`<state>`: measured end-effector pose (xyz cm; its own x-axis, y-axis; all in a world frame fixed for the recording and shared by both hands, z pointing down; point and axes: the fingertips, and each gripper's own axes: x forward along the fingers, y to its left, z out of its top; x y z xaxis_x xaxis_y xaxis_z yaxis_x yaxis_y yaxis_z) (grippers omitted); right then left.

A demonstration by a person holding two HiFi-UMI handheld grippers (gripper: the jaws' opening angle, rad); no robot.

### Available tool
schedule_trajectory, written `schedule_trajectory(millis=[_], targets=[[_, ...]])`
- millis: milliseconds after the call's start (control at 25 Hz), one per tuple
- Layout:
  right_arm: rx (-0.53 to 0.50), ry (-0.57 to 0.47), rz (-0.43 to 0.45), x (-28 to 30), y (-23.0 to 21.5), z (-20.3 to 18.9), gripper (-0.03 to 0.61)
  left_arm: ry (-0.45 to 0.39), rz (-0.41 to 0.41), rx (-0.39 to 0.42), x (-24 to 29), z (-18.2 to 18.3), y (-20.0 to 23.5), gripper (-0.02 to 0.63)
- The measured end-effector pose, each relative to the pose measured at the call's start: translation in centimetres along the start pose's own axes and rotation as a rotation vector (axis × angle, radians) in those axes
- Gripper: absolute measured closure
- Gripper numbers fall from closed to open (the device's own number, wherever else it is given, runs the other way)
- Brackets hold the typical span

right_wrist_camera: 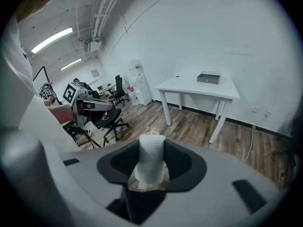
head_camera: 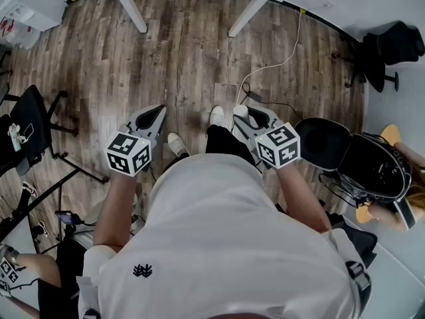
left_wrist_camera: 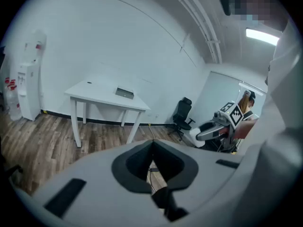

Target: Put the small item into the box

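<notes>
A small white wrapped item (right_wrist_camera: 150,162) stands upright between the jaws of my right gripper (right_wrist_camera: 150,174), which is shut on it. In the head view the item (head_camera: 240,111) shows white at the tip of my right gripper (head_camera: 243,115), held at waist height above the wood floor. My left gripper (head_camera: 159,110) is level with it on the other side, its jaws closed tip to tip with nothing in them (left_wrist_camera: 152,143). A small grey box (right_wrist_camera: 209,77) lies on a white table (right_wrist_camera: 189,86) against the far wall, some way ahead; the left gripper view also shows the box (left_wrist_camera: 124,92).
An open black case (head_camera: 345,155) lies on the floor at my right, beside a seated person (head_camera: 398,198). A white cable (head_camera: 279,62) runs across the floor toward the table. Black office chairs (head_camera: 392,48) and stands (head_camera: 30,131) line both sides. A water dispenser (left_wrist_camera: 27,89) stands left of the table.
</notes>
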<state>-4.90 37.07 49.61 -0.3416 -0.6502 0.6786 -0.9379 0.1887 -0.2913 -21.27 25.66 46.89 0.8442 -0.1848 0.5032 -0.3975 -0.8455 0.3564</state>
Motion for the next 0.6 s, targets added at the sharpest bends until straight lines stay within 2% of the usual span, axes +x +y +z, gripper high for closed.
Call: schedule_trajectory(millis=[360,480,600], targets=[[-0.006,-0.071,-0.016,-2.0,-7.0,1.8,0.414,0.001,-0.007,0.060,6.0,3.5,-4.1,0.606],[-0.012,-0.086,-0.019,-2.6,-8.7,1.2,0.414,-0.018,-0.023,0.082,7.9,4.2,-5.7,0.606],[0.021,-0.088,0.001,-2.8,-11.5,1.6,0.413,-0.023,-0.029,0.095,10.6,5.9,-6.7,0.606]])
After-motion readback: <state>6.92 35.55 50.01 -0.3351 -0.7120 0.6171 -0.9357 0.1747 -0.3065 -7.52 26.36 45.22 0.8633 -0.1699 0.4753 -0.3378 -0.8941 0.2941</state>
